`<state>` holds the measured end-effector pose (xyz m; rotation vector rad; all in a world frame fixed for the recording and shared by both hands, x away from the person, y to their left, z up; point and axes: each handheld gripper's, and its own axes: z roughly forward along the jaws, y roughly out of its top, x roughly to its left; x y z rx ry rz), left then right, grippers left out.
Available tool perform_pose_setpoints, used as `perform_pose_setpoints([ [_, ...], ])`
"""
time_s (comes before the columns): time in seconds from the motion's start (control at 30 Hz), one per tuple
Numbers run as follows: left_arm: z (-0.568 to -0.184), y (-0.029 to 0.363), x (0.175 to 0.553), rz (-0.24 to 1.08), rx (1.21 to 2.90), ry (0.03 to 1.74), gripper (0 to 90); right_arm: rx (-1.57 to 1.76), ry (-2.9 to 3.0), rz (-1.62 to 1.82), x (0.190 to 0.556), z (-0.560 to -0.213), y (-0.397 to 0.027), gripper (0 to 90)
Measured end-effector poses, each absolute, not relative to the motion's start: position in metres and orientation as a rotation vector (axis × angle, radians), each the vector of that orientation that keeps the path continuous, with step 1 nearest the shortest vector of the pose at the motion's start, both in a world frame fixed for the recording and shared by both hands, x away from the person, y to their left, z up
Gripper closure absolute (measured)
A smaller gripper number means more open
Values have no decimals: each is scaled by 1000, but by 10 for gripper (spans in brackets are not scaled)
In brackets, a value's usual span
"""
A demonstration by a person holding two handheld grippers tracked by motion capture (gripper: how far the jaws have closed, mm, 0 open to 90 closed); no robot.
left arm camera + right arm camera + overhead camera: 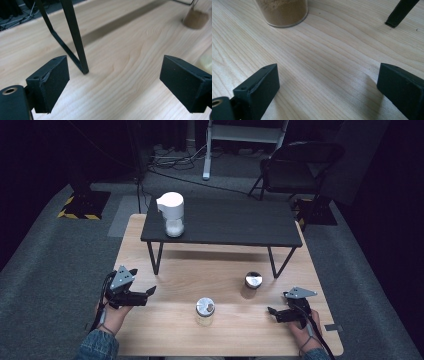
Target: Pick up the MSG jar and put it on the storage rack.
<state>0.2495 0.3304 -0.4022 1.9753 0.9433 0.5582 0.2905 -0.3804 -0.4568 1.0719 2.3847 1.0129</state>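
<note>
Wooden table, two upright jars, tools parted

Open light wooden tabletop between two glass jars; black metal shelf legs obstruct behind.

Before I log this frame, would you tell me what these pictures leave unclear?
- White jug, high view: contents too small to identify.
- Brown-powder jar, right gripper view: top cut off by the frame edge.
- Pale object, left gripper view: blurred, cut by the right edge.
- Shelf: hides the tabletop beneath.
</note>
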Motion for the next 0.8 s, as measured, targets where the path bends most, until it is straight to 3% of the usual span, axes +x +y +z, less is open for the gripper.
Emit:
perform_pose_setpoints([
  [0.8, -447, 333, 245, 493, 2001, 1075, 95, 1071, 2385, 1013, 290, -457, -380, 42],
])
